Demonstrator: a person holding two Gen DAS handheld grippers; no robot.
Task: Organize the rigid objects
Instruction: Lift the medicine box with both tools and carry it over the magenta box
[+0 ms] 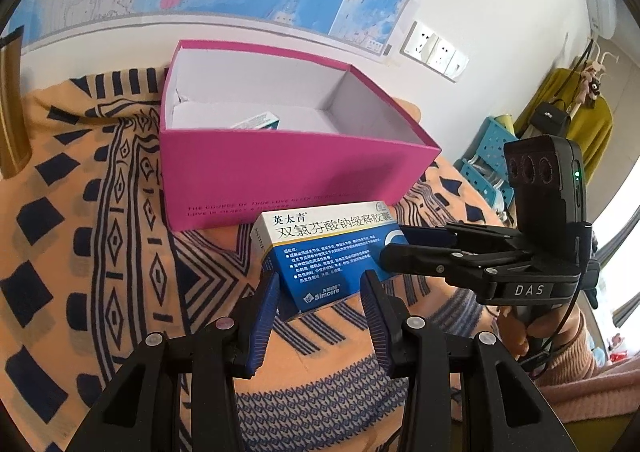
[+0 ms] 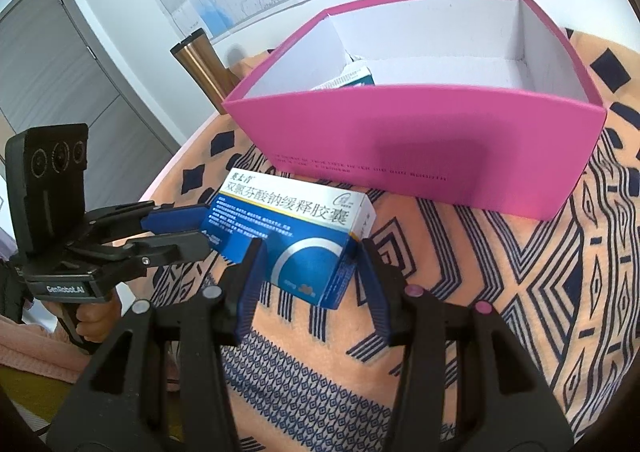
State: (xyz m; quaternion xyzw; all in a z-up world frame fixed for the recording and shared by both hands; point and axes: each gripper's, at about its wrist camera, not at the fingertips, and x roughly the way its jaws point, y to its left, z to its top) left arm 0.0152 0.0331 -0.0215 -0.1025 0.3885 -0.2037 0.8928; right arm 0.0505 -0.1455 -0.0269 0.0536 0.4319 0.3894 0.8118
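Observation:
A blue and white medicine box (image 1: 320, 248) (image 2: 292, 228) hangs just above the patterned orange cloth, in front of the open pink box (image 1: 288, 175) (image 2: 420, 147). My left gripper (image 1: 322, 288) (image 2: 192, 230) is shut on one end of the medicine box. From the other side, my right gripper (image 1: 400, 248) (image 2: 310, 264) is shut on its other end. Inside the pink box, which is white within, lies another small teal and white carton (image 1: 258, 120) (image 2: 352, 79), mostly hidden by the front wall.
The orange cloth (image 1: 100, 211) (image 2: 520, 272) covers the whole surface. A copper tumbler (image 2: 200, 63) stands left of the pink box by the wall. The wall carries a map and sockets (image 1: 436, 51). A blue rack (image 1: 488, 155) stands at the right. A hand (image 2: 96, 316) holds each handle.

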